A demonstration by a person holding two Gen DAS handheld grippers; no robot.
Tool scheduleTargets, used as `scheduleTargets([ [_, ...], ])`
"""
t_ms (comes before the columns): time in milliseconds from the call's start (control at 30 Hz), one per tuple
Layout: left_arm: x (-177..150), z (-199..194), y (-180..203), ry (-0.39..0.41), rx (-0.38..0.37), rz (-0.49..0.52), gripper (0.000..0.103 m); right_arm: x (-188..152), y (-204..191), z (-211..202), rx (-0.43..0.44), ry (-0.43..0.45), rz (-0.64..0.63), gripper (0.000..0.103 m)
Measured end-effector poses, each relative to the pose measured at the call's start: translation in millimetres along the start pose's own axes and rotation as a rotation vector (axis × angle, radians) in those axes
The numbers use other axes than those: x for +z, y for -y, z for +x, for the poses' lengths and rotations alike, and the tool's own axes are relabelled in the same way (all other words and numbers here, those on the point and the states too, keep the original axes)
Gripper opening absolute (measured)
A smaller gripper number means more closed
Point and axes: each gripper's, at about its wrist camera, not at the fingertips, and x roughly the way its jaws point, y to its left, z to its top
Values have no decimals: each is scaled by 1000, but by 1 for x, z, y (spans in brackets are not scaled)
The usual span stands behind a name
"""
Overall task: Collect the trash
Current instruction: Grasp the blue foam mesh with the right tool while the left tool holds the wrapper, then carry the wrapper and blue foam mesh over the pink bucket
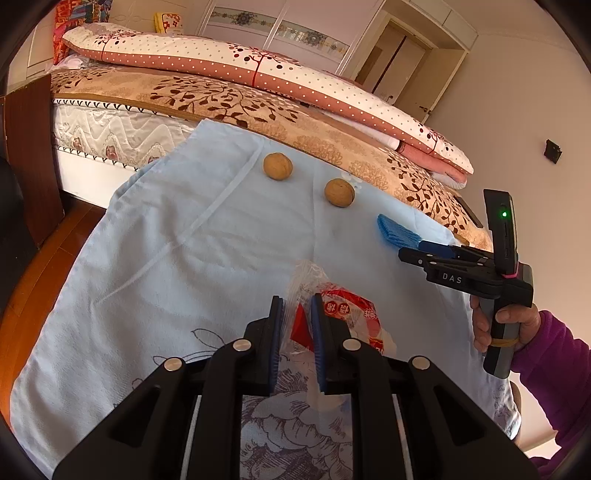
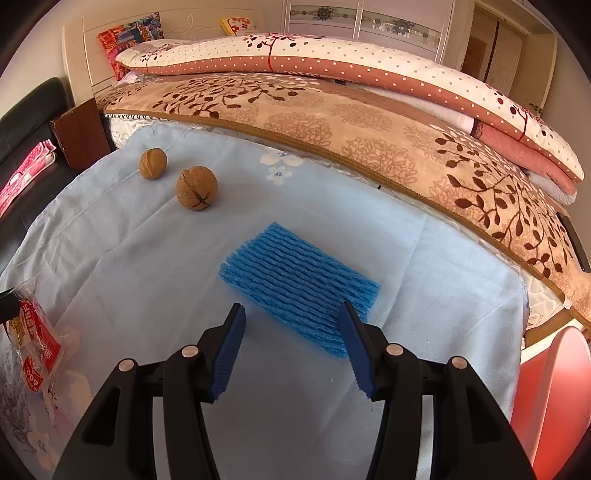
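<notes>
My left gripper (image 1: pixel 297 301) is shut on a clear plastic wrapper with red print (image 1: pixel 341 315), held between the blue pads over the pale blue cloth (image 1: pixel 184 240). The wrapper also shows at the left edge of the right wrist view (image 2: pixel 35 343). My right gripper (image 2: pixel 291 312) is open, its jaws spread just in front of a blue foam net (image 2: pixel 299 284) lying flat on the cloth; the right finger overlaps the net's near edge. The right gripper shows from the side in the left wrist view (image 1: pixel 417 254). Two walnuts (image 1: pixel 277 166) (image 1: pixel 339 192) lie further back on the cloth.
A bed with a brown leaf-patterned blanket (image 2: pixel 332 122) and a folded dotted quilt (image 2: pixel 332 62) runs behind the cloth. A dark wooden board (image 1: pixel 33 155) stands at the left. A pink object (image 2: pixel 554 398) is at the right edge. Wardrobe doors (image 1: pixel 277 26) stand at the back.
</notes>
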Motion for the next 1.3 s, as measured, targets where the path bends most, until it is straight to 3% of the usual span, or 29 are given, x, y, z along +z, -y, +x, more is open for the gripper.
scheduleTargets([
  [200, 0, 1, -2, -5, -9, -15, 15, 3, 16, -1, -14, 12, 55, 13],
  [267, 0, 1, -3, -7, -9, -17, 15, 2, 24, -2, 1, 11, 92, 7],
  [567, 1, 2, -4, -12, 3, -22, 15, -13, 35, -34, 63, 53, 249, 6],
  [900, 0, -3, 7, 7, 55, 17, 15, -42, 35, -84, 87, 111, 333, 6],
  [1300, 14, -19, 52, 62, 19, 109, 15, -80, 58, -129, 75, 170, 445, 6],
])
